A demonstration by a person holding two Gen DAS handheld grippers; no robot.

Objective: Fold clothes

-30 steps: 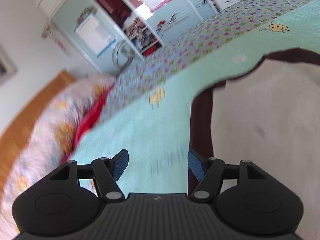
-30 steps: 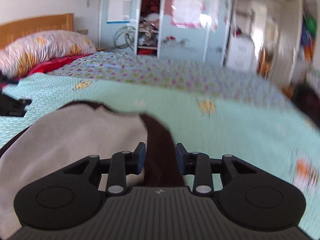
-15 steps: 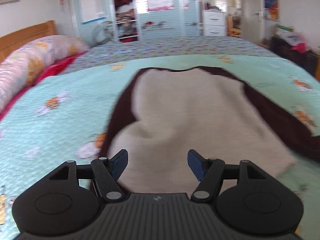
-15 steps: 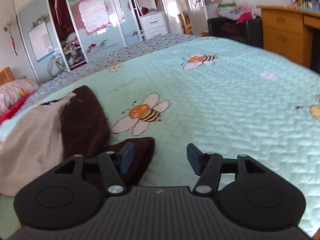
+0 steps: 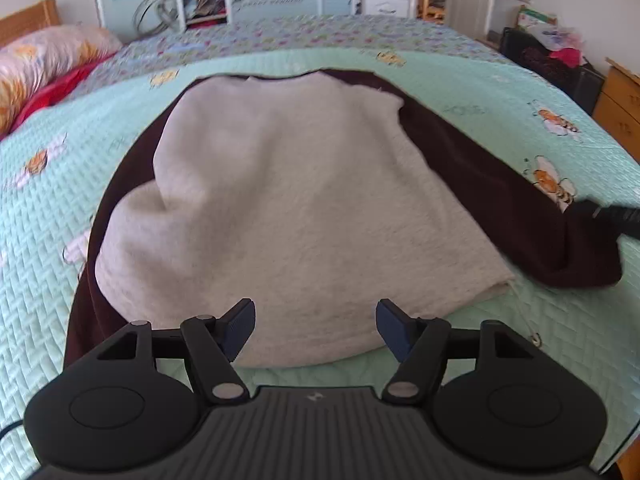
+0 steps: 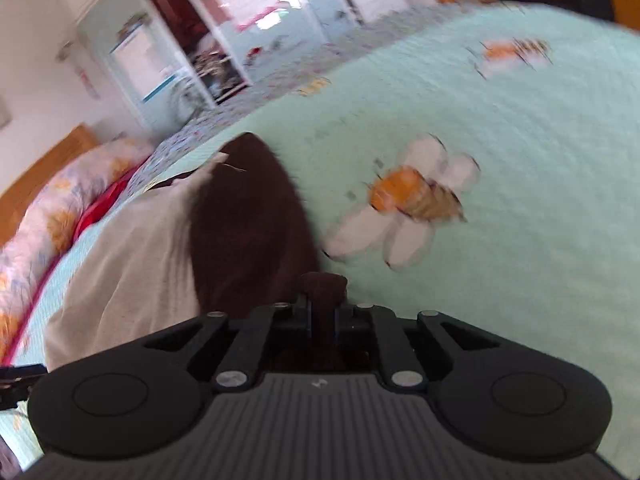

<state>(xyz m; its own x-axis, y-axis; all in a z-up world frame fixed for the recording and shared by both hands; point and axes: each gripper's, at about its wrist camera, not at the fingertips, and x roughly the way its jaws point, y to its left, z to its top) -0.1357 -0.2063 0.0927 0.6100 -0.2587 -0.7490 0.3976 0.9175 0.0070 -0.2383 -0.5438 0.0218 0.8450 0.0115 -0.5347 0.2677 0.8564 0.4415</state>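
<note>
While left jaws gape over fuzzy grey sweater (image 5: 288, 200), right jaws pinch its brown sleeve (image 6: 248, 232).

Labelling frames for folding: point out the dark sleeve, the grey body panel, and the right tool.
dark sleeve (image 6: 248, 232), right wrist view, mid-sleeve
grey body panel (image 5: 288, 192), left wrist view, centre
right tool (image 6: 323, 312), right wrist view, between fingertips

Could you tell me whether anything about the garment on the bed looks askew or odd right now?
The sweater lies with its grey body rumpled and bulging, not flat. The dark right sleeve is pinched in the shut right tongs; the left tongs are open at the hem.
</note>
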